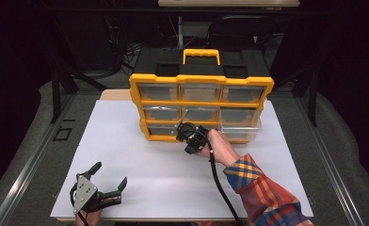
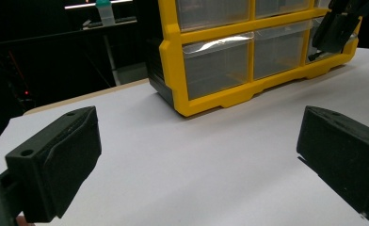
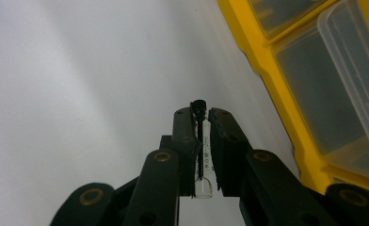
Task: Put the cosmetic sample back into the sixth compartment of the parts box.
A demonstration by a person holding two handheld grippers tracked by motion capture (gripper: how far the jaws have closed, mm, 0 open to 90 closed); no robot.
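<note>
Left gripper [image 1: 108,180] sitting idle near the front-left corner of the white table [image 1: 126,141], jaws spread wide with nothing between them, hand low at the front edge. Right gripper [image 1: 181,130] is holding a small clear vial with a black cap [image 3: 201,150], jaws clamped on it, at mid-table just in front of the bottom row of the yellow drawer organizer [image 1: 201,82]. One clear drawer [image 1: 241,129] at the lower right is standing pulled out. Pickup looks done; dropping the vial into that drawer and shutting it is likely left. Right forearm is reaching in diagonally, wrist angled toward the organizer.
</note>
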